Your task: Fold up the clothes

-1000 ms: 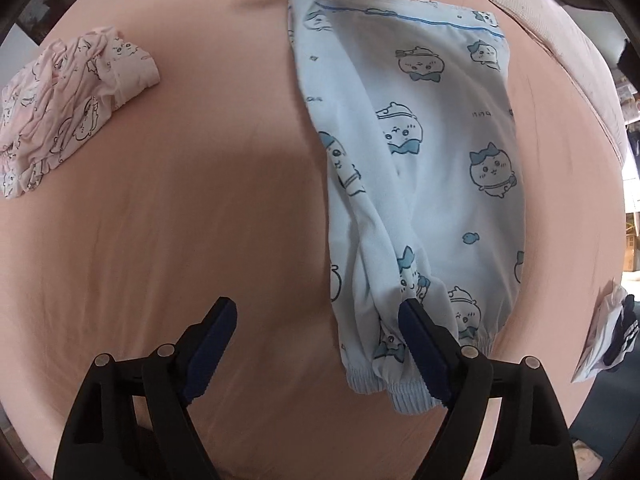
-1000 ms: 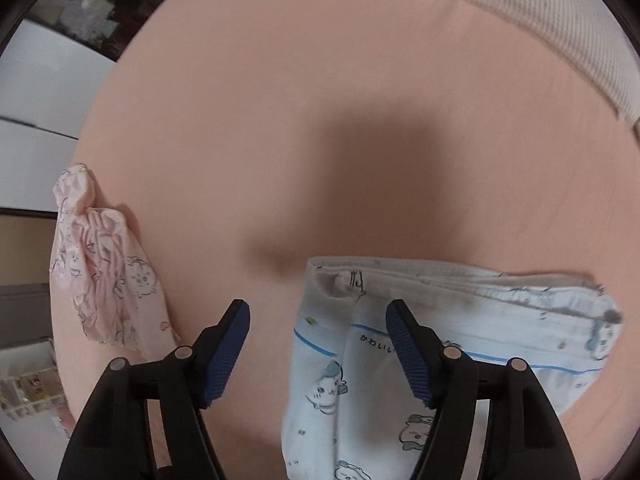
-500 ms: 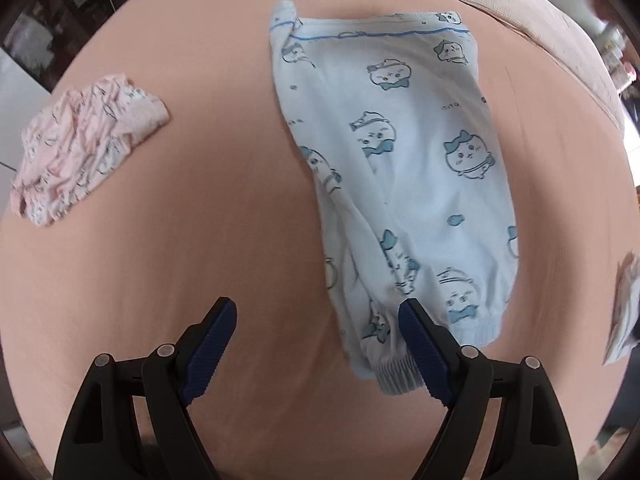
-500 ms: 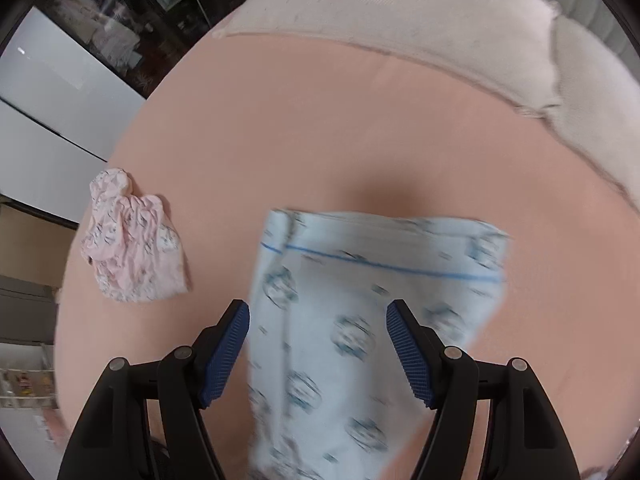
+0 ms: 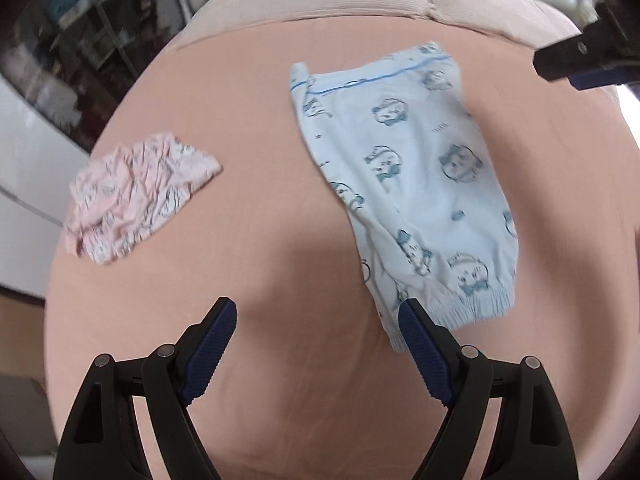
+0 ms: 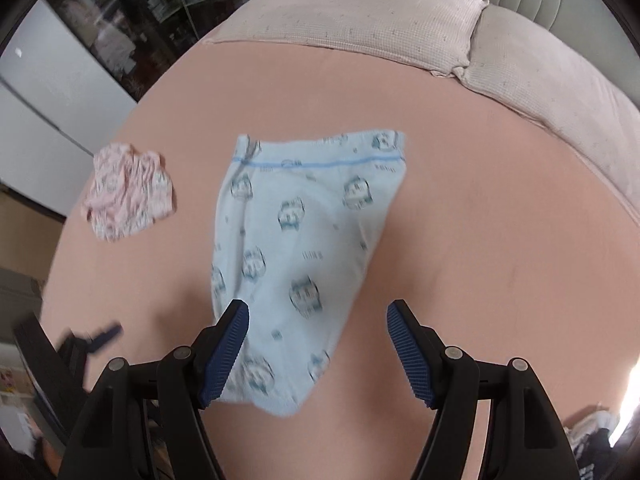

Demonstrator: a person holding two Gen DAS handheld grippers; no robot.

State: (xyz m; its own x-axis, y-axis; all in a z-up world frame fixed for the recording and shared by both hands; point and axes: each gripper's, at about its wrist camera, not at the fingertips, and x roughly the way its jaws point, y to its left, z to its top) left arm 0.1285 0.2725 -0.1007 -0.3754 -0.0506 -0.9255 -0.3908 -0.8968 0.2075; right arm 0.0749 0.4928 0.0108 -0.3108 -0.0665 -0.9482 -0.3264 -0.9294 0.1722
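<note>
Light blue cartoon-print pants (image 5: 412, 184) lie folded lengthwise on the peach sheet (image 5: 260, 240), waistband far, cuffs near. They also show in the right wrist view (image 6: 296, 248). My left gripper (image 5: 316, 344) is open and empty, raised above the sheet just left of the cuffs. My right gripper (image 6: 318, 344) is open and empty, raised over the lower part of the pants; it also shows at the left wrist view's top right edge (image 5: 588, 64). A crumpled pink garment (image 5: 136, 196) lies to the left, apart from both grippers, and shows in the right wrist view (image 6: 128, 196).
Beige cushions (image 6: 400, 28) line the far edge of the bed. White cabinets (image 6: 44, 128) and dark shelves stand to the left. The other gripper's tip (image 6: 100, 334) shows at lower left in the right wrist view.
Both grippers have lifted and pulled back from the pants, staying open. The right gripper has left the waistband end. The pants lie still.
</note>
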